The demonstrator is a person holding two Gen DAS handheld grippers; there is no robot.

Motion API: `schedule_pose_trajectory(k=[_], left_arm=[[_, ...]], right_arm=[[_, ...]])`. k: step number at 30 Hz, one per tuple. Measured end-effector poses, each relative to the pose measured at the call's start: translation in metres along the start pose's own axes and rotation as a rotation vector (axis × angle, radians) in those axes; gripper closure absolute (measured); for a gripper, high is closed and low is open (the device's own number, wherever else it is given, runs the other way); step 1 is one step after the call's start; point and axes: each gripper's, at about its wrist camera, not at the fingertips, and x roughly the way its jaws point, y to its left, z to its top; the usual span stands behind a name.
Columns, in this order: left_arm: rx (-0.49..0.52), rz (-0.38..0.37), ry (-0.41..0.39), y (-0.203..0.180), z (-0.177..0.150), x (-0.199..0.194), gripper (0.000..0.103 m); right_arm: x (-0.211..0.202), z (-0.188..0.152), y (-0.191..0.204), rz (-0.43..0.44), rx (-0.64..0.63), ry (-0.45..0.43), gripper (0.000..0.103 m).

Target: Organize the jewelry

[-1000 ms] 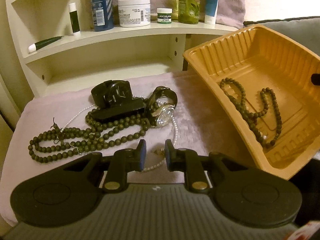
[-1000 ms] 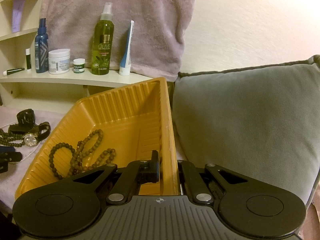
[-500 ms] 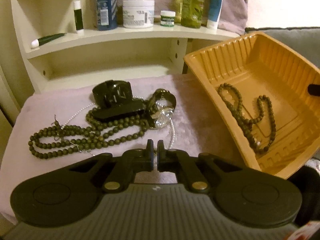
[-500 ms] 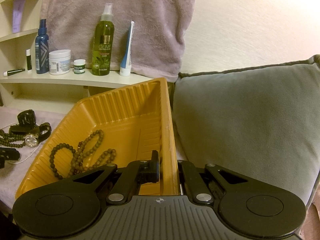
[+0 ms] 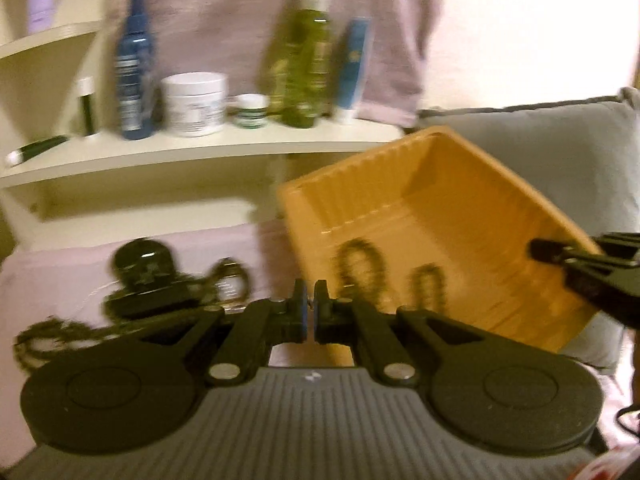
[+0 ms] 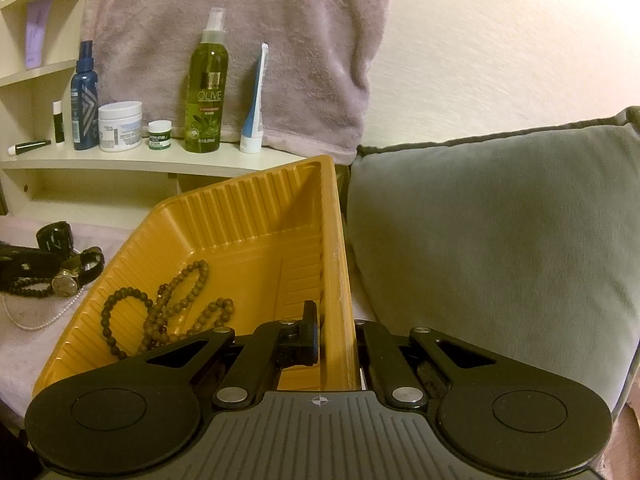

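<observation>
My left gripper [image 5: 311, 304] is shut above the pink cloth [image 5: 60, 280], in a blurred view. A thin pale strand trails left from its tips, which looks like the pearl necklace [image 6: 36, 325]. Behind it lie dark green beads [image 5: 52, 336], a black watch [image 5: 144, 264] and a silver-faced watch [image 6: 66, 284]. My right gripper [image 6: 334, 328] is shut on the near right wall of the tilted orange tray [image 6: 240, 216], and its far finger is hidden behind that wall. A brown bead necklace [image 6: 160, 312] lies inside the tray [image 5: 400, 200].
A cream shelf [image 6: 140, 162] behind holds a blue bottle [image 6: 84, 112], a white jar [image 6: 120, 126], a green spray bottle [image 6: 208, 92] and a tube [image 6: 254, 108]. A grey cushion [image 6: 500, 240] fills the right. A pink towel [image 6: 240, 40] hangs at the back.
My left gripper shut where the pearl strand lay between its fingers, then rose and swung right towards the tray. The right gripper and the tray have stayed still.
</observation>
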Motion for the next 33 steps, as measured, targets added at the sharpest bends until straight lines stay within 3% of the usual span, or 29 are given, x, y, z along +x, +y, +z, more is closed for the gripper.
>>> schedule_pose_trajectory(k=[8, 14, 19, 25, 33], left_arm=[[0.036, -0.083, 0.037, -0.033, -0.001, 0.016, 0.099], [0.036, -0.075, 0.023, -0.032, -0.005, 0.014, 0.093], [0.041, 0.015, -0.015, -0.008, -0.004, 0.005, 0.093], [0.110, 0.139, 0.004, 0.027, -0.010, 0.012, 0.093], [0.293, 0.140, 0.037, 0.034, -0.015, 0.035, 0.093]], right_arm=[[0.000, 0.000, 0.000, 0.000, 0.001, 0.000, 0.099], [0.000, 0.000, 0.000, 0.000, 0.002, 0.000, 0.099], [0.000, 0.000, 0.000, 0.000, 0.001, 0.001, 0.099], [-0.001, -0.001, 0.001, -0.003, 0.002, 0.001, 0.099], [0.002, -0.001, 0.002, -0.008, 0.000, 0.010, 0.099]])
